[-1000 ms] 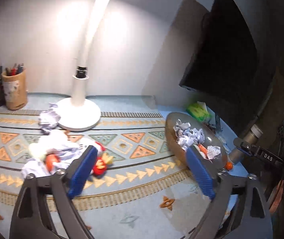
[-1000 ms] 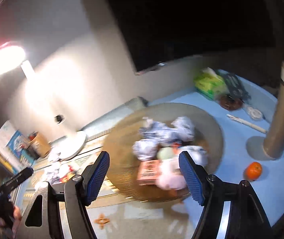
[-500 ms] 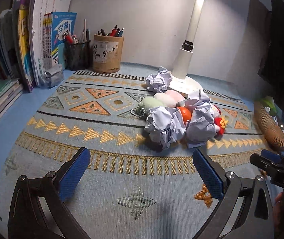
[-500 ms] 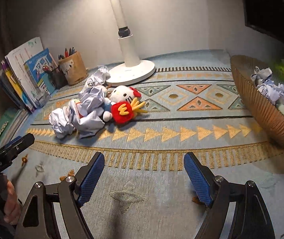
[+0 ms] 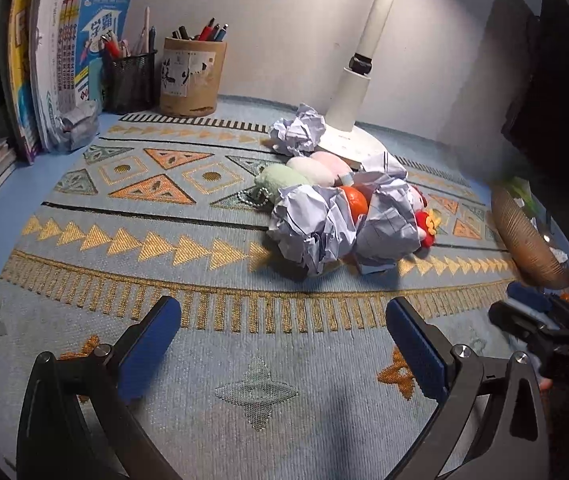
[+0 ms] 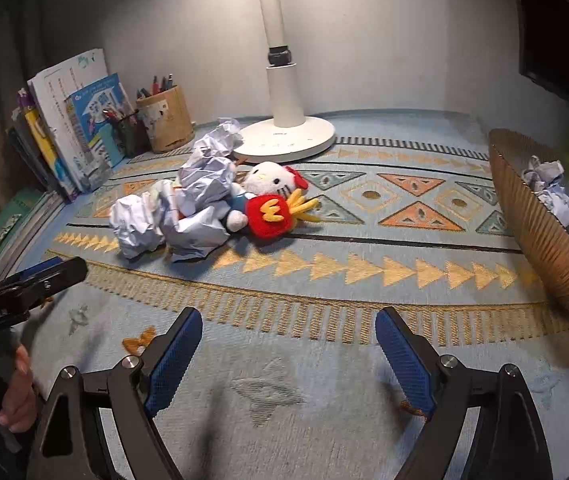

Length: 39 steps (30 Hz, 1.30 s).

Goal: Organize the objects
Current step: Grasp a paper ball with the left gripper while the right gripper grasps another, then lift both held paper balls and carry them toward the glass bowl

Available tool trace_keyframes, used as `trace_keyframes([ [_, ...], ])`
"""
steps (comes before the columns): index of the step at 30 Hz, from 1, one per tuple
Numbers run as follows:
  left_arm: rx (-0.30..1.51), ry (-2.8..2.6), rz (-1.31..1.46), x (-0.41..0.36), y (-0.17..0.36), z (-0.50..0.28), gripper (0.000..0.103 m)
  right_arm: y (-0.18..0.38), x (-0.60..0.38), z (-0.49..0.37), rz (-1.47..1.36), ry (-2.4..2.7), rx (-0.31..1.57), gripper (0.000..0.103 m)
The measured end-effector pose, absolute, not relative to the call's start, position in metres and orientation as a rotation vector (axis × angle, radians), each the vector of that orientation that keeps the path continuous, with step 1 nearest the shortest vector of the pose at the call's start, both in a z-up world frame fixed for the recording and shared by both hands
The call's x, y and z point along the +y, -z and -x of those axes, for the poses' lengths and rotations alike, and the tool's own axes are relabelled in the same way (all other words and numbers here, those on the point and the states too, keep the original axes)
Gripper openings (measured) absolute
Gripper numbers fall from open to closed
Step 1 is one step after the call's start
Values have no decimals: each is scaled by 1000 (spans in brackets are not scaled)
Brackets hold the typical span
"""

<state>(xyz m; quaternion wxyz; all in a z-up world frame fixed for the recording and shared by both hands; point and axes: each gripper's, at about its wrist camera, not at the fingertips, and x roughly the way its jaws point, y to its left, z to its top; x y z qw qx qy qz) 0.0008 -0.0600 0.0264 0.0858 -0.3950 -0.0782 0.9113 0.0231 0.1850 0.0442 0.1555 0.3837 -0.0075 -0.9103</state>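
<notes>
A pile lies on the patterned mat: crumpled paper balls (image 5: 312, 232) (image 6: 140, 228), an orange (image 5: 353, 201), pastel plush pieces (image 5: 284, 178) and a white-and-red plush toy (image 6: 268, 196). A brown ribbed bowl (image 6: 544, 236) (image 5: 524, 236) at the right holds more crumpled paper. My left gripper (image 5: 284, 352) is open and empty, low over the mat in front of the pile. My right gripper (image 6: 288, 356) is open and empty, also short of the pile. Each gripper shows at the edge of the other's view.
A white desk lamp (image 6: 284, 136) (image 5: 348, 120) stands behind the pile. Pen holders (image 5: 190, 76) and upright books (image 5: 44, 68) line the back left. A dark monitor (image 5: 556, 80) is at the right.
Both grippers have swung away from the bowl to face the pile on the mat. In the last half second the views have barely shifted.
</notes>
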Motion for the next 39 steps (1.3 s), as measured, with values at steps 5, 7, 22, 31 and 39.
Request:
trace_keyframes([
  [5,171,-2769,1135,-46,-45,-6,102,-88,165,-19,-1037,2521,-28,88],
  [7,125,-2731,1124,-51,-50,8,102,-88,152,-3,-1075,2436,-109,88],
  [22,168,-2558,1150,-31,-25,72,55,-29,101,77,-1315,2335,-243,73],
  [31,64,-2611,1009,-45,-52,22,30,-58,132,35,-1176,2361,-243,47],
  [39,-75,-2410,968,-24,-55,-34,33,-76,198,-47,-1147,2525,-47,49],
])
